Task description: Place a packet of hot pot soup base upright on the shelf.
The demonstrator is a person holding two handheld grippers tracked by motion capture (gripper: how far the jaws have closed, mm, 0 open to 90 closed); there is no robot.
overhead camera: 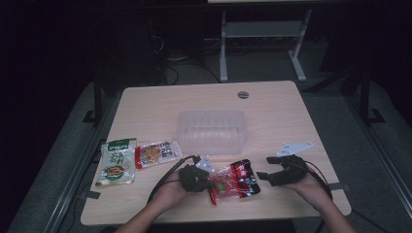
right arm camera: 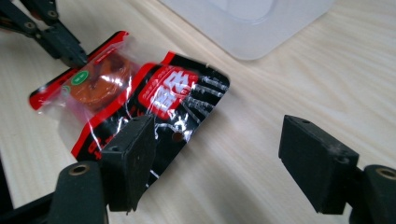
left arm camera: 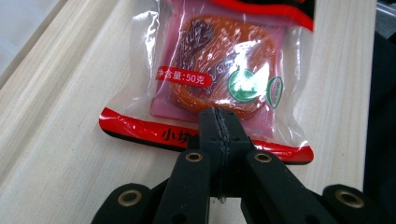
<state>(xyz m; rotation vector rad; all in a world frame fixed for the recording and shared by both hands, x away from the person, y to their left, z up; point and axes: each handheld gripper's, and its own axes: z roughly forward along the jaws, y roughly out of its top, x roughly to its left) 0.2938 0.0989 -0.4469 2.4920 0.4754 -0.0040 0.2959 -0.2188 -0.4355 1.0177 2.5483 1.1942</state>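
A red and black snack packet (overhead camera: 236, 180) with a clear window lies near the table's front edge, between my two grippers. My left gripper (overhead camera: 210, 183) is shut on its left end. In the left gripper view, the jaws (left arm camera: 219, 116) meet over the packet's (left arm camera: 219, 70) red bottom seam. My right gripper (overhead camera: 265, 168) rests open just right of the packet, with nothing between its pads. From the right gripper view, the open gripper (right arm camera: 217, 135) faces the packet (right arm camera: 154, 93), and its left pad overlaps the packet's near corner. The left gripper (right arm camera: 74, 56) pinches the far end.
A clear plastic container (overhead camera: 211, 131) stands at the table's middle, behind the packet. A green packet (overhead camera: 116, 162) and an orange one (overhead camera: 156, 154) lie at the front left. The wooden table (overhead camera: 291, 111) is bare at its right and back.
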